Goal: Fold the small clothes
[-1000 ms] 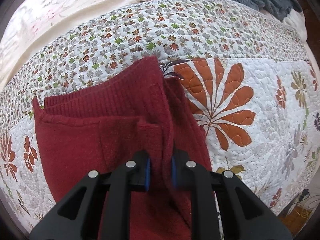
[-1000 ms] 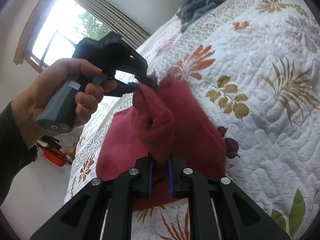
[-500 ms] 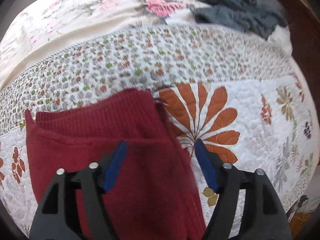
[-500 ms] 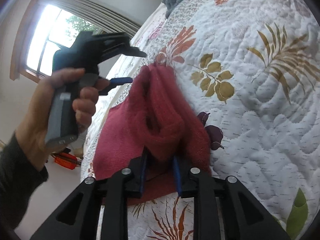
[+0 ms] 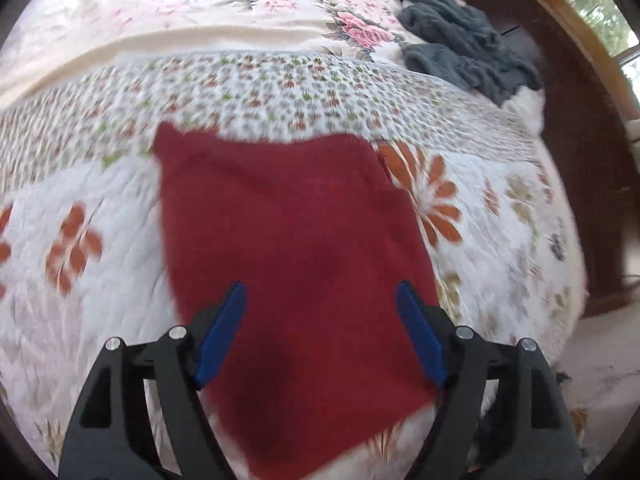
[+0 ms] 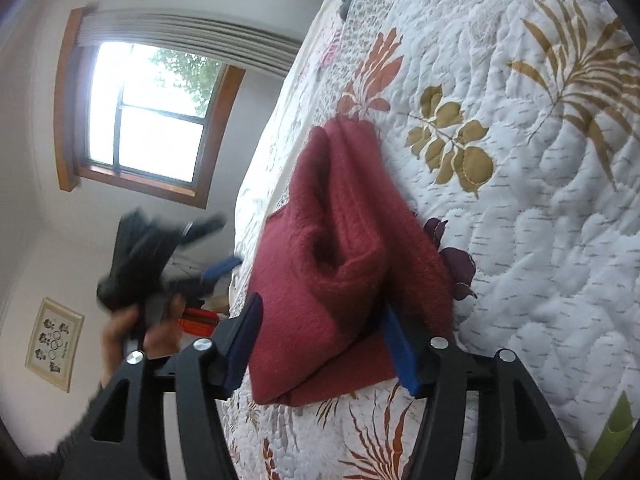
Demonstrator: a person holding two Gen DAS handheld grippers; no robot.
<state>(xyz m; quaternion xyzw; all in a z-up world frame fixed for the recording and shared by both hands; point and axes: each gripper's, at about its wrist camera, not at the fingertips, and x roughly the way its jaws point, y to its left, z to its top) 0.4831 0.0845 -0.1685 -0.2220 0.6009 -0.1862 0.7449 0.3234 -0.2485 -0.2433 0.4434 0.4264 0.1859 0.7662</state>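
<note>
Since both grippers look done with this fold, here's how it sits, nearest stuff first:

Right gripper: jaws spread wide, blue pads on either side of the near end of the red garment. Can't tell if the pads are brushing the fabric, but they're not pinching it.

Left gripper: jaws wide apart too, gripping nothing. In its own view it hangs over the near part of the cloth; from the right wrist view it's blurred and up off the bed, off to the left with a hand wrapped round the handle.

Red garment: lying on the quilt, folded into a rough rectangle. The top layer bunches into a puffy hump with a hollow in it on the right gripper's side, so it isn't flat yet.

Key relation: the garment's long axis runs straight away from the right gripper's jaws, near end sitting between them. So the right one is clearly nearer, and the left is well apart from the cloth.

Next move, my guess: either press that hump flat or grab the near end and fold it away along the long axis. The right gripper is already lined up for that.

Farther back: a grey fuzzy garment heaped near the head of the bed, well apart from the red one.
</note>
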